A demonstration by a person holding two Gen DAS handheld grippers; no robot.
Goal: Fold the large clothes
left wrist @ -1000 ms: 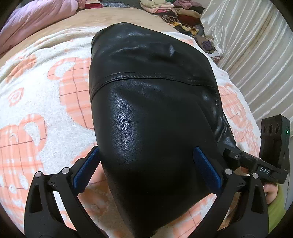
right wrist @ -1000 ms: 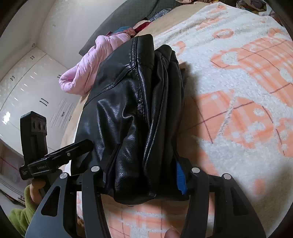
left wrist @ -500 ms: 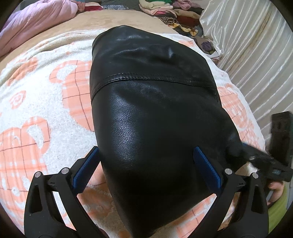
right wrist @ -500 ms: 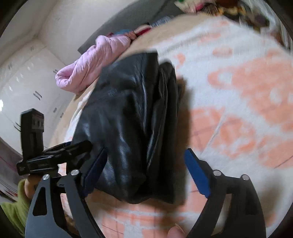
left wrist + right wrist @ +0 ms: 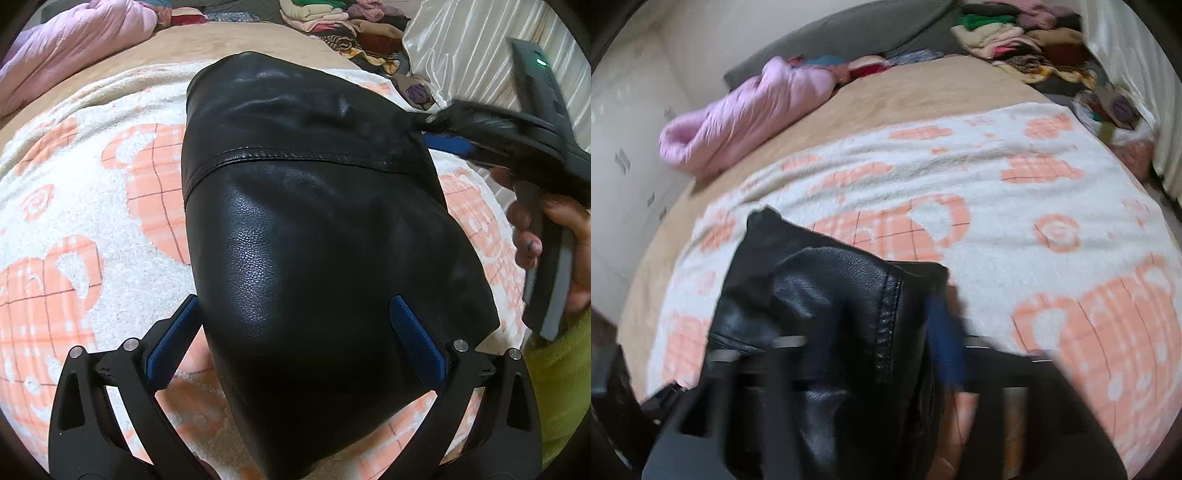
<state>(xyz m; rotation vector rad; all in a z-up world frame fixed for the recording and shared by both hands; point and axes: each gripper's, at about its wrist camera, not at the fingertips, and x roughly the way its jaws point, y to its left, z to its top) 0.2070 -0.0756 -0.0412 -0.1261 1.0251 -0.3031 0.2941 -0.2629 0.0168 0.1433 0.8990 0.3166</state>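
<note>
A black leather jacket (image 5: 314,229), folded into a thick bundle, lies on the white and orange blanket (image 5: 92,221). My left gripper (image 5: 295,332) spans the bundle's near end, its blue pads (image 5: 417,343) against both sides. My right gripper (image 5: 432,125), held by a hand (image 5: 546,236), is at the jacket's far right corner. In the blurred right wrist view a seamed edge of the jacket (image 5: 849,295) sits between the right gripper's (image 5: 882,332) closing jaws, beside one blue pad (image 5: 945,332). The other pad is hidden under the leather.
A pink padded coat (image 5: 746,114) lies at the bed's far left on a tan sheet (image 5: 923,96). Piled clothes (image 5: 1015,37) sit at the far right by a pale curtain (image 5: 461,48). A yellow-green sleeve (image 5: 561,387) shows at the right.
My right gripper opened, let go of the bundle's side, rose and swung to the jacket's far corner, and its jaws have come in on an edge. The left gripper has not moved.
</note>
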